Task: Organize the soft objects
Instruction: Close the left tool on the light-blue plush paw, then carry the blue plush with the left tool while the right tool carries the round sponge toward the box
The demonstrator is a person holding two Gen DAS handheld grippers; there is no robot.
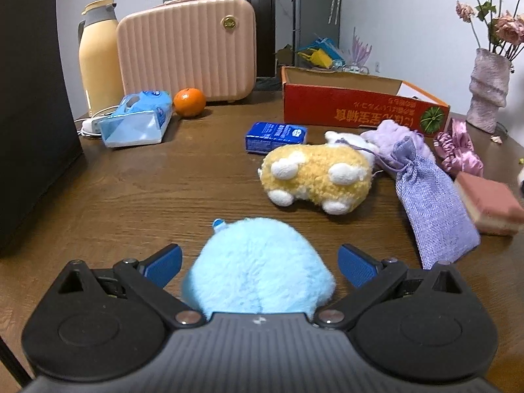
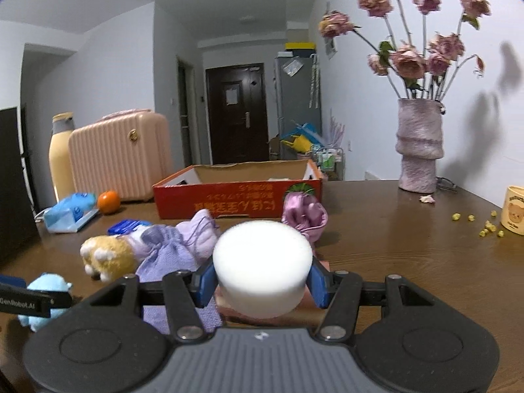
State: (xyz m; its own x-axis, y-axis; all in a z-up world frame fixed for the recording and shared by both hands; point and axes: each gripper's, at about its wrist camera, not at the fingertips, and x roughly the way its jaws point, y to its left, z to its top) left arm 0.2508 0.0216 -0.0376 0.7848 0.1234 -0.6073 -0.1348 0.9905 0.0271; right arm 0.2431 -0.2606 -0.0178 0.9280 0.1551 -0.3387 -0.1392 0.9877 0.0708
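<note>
White round foam puff (image 2: 262, 270) is clamped by the right gripper (image 2: 260, 283), lifted for boxing.
Carriage over the red cardboard box (image 2: 237, 193) is called for; the left gripper (image 1: 260, 263) is spread wide around the blue plush toy (image 1: 258, 268).

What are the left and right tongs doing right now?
Left tongs: open, blue plush toy between them, not pressed.
Right tongs: shut on white round sponge.

Left gripper (image 1: 259, 265) fingers spread wide; right gripper (image 2: 262, 283) fingers clamped.
</note>
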